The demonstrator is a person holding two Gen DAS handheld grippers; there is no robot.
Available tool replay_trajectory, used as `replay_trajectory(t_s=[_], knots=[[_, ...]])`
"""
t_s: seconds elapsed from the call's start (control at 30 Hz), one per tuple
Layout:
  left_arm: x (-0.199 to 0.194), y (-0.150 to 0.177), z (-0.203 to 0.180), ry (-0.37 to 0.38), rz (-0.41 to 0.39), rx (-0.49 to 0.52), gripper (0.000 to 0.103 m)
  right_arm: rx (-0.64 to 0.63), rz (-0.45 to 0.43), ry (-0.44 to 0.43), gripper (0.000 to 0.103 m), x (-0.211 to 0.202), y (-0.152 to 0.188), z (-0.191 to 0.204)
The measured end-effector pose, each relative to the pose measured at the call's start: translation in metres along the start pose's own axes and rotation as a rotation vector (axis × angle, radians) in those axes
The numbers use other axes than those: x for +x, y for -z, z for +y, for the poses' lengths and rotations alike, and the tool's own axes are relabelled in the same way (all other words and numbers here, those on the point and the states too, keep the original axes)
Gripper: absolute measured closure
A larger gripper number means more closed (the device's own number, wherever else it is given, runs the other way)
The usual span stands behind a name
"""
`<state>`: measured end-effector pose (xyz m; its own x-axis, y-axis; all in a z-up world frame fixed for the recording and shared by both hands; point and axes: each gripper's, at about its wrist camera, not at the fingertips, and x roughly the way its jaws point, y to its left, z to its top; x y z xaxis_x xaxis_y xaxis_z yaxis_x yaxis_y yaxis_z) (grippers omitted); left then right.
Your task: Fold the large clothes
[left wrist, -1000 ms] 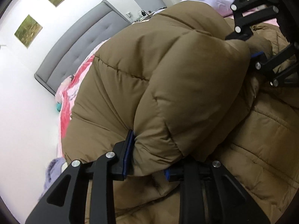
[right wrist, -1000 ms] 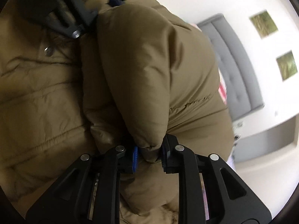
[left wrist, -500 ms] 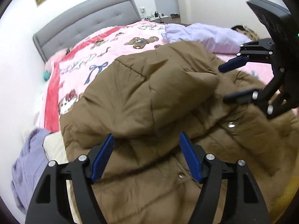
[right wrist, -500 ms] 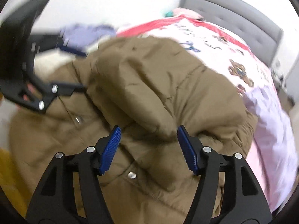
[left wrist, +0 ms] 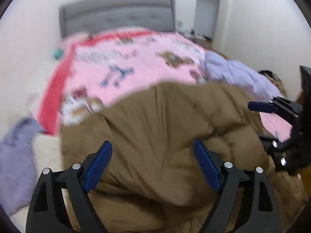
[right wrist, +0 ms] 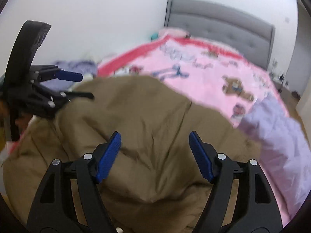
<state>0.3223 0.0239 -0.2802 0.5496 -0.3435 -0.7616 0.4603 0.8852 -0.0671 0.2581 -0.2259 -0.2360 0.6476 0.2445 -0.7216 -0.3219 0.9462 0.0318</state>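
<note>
A large brown puffer jacket (left wrist: 165,128) lies folded over itself on the near end of the bed, also filling the right wrist view (right wrist: 147,116). My left gripper (left wrist: 153,165) hovers above it, its jaws opening, with nothing pinched between the blue pads (left wrist: 99,163). My right gripper (right wrist: 155,155) likewise hangs over the jacket with jaws opening and empty. Each gripper shows in the other's view: the right gripper (left wrist: 262,122) at the right edge, the left gripper (right wrist: 81,85) at the left edge. Both views are blurred by motion.
A pink cartoon-print blanket (left wrist: 132,68) covers the bed up to a grey padded headboard (left wrist: 116,17). A lilac garment (left wrist: 237,71) lies to the jacket's right, another purple cloth (left wrist: 15,155) at the left. White walls close in on the bed's left.
Both grippers let go of the jacket's folded-over part, spread wide and pulled up and back. The jacket dropped flat onto itself, and the views rolled upright to show the bed.
</note>
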Motion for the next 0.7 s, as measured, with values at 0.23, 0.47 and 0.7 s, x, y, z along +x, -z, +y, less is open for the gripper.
replay_trajectory(t_s=[0.23, 0.47, 0.7], knots=[[0.021, 0.054, 0.001, 0.013, 0.057, 0.012, 0.019, -0.036, 0.049, 0.013, 0.028, 0.022, 0.048, -0.009], [0.034, 0.081, -0.006, -0.043, 0.061, 0.028, 0.019, -0.031, 0.059, 0.014, 0.025, 0.038, 0.073, -0.005], [0.047, 0.080, -0.007, -0.061, 0.092, 0.021, 0.018, -0.011, 0.111, 0.020, 0.020, 0.055, 0.073, -0.004]])
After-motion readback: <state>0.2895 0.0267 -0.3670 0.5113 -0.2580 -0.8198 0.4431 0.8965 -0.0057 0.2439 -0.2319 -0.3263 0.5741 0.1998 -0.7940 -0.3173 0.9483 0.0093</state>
